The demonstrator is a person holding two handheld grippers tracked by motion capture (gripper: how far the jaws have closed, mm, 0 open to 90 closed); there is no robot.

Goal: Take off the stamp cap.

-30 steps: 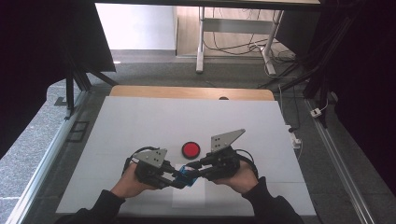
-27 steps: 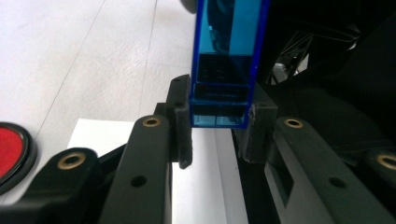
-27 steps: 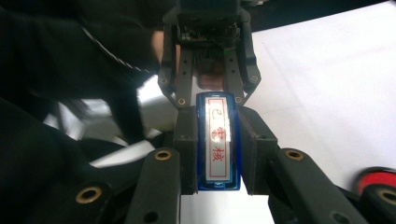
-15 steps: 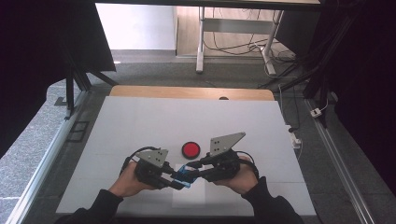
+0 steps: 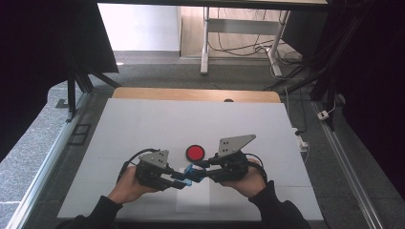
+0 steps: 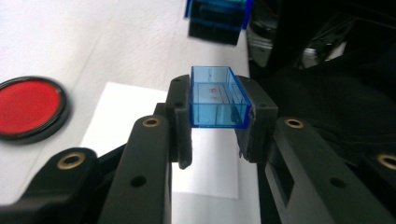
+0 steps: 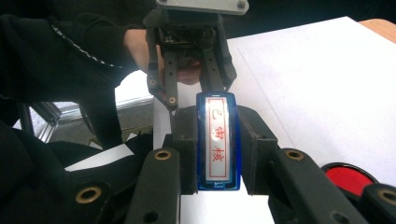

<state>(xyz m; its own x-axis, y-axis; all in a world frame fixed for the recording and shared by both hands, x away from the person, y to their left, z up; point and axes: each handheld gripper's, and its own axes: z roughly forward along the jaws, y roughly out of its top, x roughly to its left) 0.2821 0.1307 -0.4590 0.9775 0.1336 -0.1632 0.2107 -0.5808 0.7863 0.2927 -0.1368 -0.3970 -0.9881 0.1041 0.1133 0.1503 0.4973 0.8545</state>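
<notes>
Right gripper view: red-lettered stamp (image 7: 218, 140) pinched in jaws; left gripper view: hollow blue cap (image 6: 217, 96) pinched.

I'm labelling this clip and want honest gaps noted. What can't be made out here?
- High view: whether the two blue pieces touch; too small, wedged between the left gripper and right gripper.
- Left gripper view: the red marks inside the blue cap are blurred.
- Right gripper view: the blue stamp hides the left gripper's jaw tips; the red disc is cut off by a jaw.
</notes>
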